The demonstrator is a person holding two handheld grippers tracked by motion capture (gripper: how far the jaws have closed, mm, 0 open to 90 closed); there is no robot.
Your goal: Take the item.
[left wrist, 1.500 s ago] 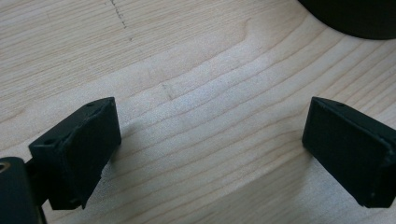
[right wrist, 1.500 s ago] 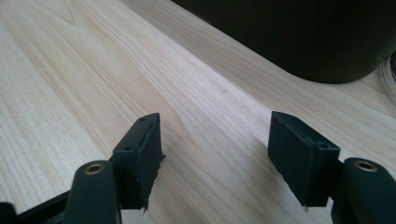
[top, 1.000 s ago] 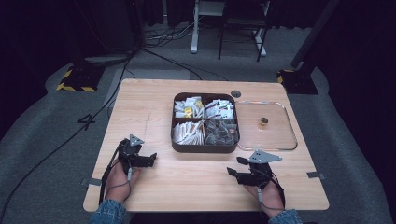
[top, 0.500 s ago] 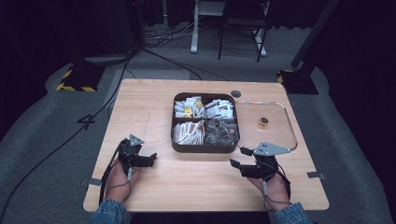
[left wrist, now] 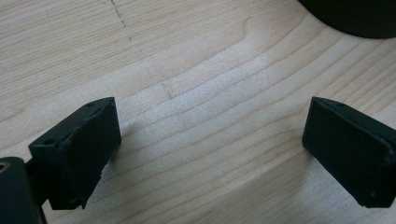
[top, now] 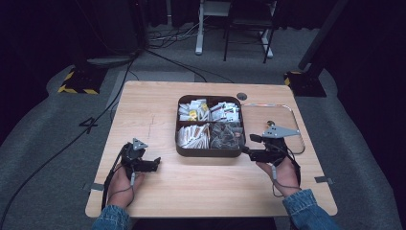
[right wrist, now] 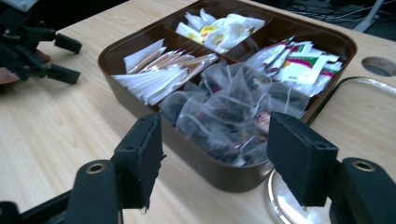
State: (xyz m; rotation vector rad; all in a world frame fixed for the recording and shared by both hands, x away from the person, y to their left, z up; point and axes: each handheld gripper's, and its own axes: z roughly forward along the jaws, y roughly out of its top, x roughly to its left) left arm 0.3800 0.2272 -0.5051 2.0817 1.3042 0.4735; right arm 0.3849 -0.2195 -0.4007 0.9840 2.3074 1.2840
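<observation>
A brown four-compartment tray (top: 209,152) sits mid-table, filled with packets. In the right gripper view its near compartment holds clear mesh tea bags (right wrist: 224,112), with white paper sachets (right wrist: 159,74) to the left and printed packets (right wrist: 294,60) behind. My right gripper (top: 248,144) is open at the tray's near right corner, its jaws (right wrist: 215,149) framing the mesh bags and holding nothing. My left gripper (top: 156,164) rests open on the table left of the tray, with bare wood between its jaws (left wrist: 210,140).
A clear plastic tray (top: 292,120) lies right of the brown one, with a small round object (top: 271,122) in it. A cable hole (top: 242,96) is behind the brown tray. Both hands rest near the table's front edge.
My right gripper has moved forward and up to the brown tray's near right corner. The left gripper has stayed put.
</observation>
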